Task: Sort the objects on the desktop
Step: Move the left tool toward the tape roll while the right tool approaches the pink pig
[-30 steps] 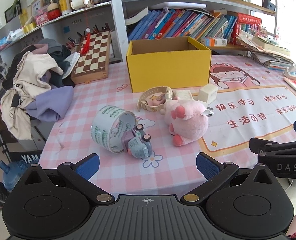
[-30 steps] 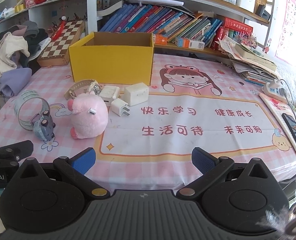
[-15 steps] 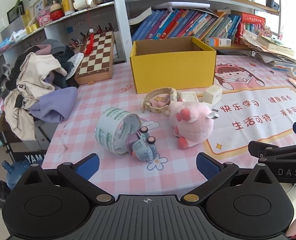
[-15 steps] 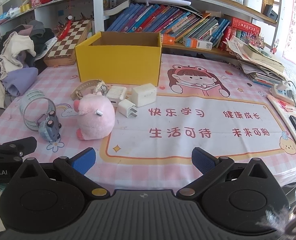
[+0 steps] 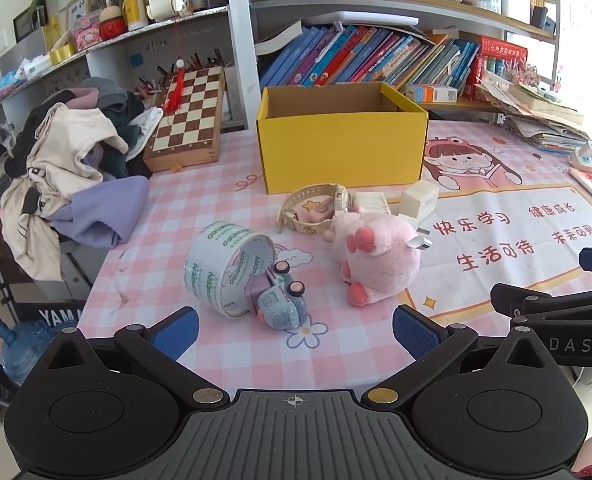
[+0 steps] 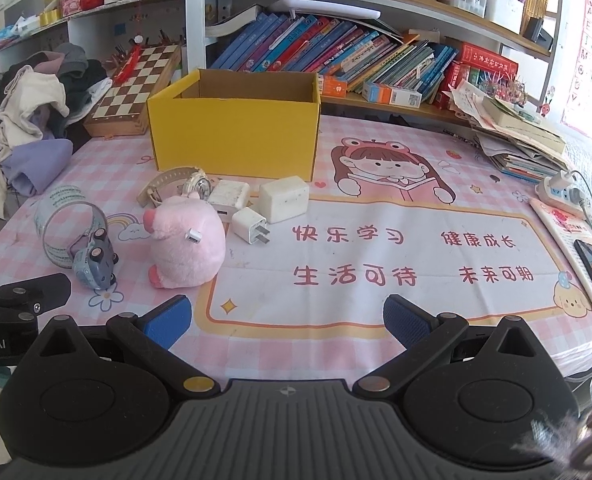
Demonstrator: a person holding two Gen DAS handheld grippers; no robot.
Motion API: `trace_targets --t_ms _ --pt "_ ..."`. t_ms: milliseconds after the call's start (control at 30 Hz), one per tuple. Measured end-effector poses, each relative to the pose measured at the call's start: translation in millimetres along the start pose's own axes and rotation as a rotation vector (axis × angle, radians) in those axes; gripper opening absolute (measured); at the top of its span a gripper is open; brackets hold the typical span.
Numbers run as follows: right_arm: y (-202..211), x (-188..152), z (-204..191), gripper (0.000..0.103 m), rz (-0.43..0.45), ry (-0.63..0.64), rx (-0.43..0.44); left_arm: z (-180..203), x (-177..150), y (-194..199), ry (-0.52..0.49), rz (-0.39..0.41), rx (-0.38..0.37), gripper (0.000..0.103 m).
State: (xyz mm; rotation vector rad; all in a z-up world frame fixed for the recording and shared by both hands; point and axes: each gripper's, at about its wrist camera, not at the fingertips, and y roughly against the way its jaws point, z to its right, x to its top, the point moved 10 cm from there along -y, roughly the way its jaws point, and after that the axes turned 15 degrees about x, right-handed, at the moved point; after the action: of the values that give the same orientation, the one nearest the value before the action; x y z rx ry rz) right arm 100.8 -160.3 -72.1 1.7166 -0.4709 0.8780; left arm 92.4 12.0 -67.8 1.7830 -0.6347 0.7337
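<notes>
- Now the left gripper (image 5: 295, 330) hovers over the near edge of the table (image 5: 232, 344), its two blue-padded fingers (image 5: 175, 331) spread wide with nothing between them.
- Likewise the right gripper (image 6: 288, 322) hangs over the near edge with its jaws far apart and holds nothing; its blue pads (image 6: 409, 322) are both free.
- Just ahead of the left gripper stands a small grey-blue toy car (image 5: 280, 304), which touches a roll of clear tape (image 5: 226, 266) that lies tilted on its side.
- To the right of the car sits a pink plush pig (image 5: 375, 258) on the pink checked cloth, at the border of the printed mat (image 6: 415, 256) with red Chinese characters.
- Behind the pig lies a beige wristwatch (image 5: 315, 210) with its strap curled in a loop.
- Next to the watch are three white chargers: a flat one (image 6: 228, 196), a cube-shaped one (image 6: 284, 199), and a small plug (image 6: 250, 230) with two metal prongs pointing to the front.
- Farther back stands the open yellow box (image 5: 341, 148), upright; what can be seen of its inside shows only bare cardboard walls.
- A wooden chessboard (image 5: 188, 118) leans at the left behind the box, near a pile of clothes (image 5: 64, 168).
- Rows of books (image 6: 335, 60) fill the shelf at the back.
</notes>
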Motion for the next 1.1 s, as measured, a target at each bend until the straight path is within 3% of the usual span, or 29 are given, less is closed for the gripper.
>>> trace_targets --t_ms 1100 --pt "6 2 -18 0.103 0.015 0.024 0.034 -13 -3 10 0.008 0.035 -0.020 0.103"
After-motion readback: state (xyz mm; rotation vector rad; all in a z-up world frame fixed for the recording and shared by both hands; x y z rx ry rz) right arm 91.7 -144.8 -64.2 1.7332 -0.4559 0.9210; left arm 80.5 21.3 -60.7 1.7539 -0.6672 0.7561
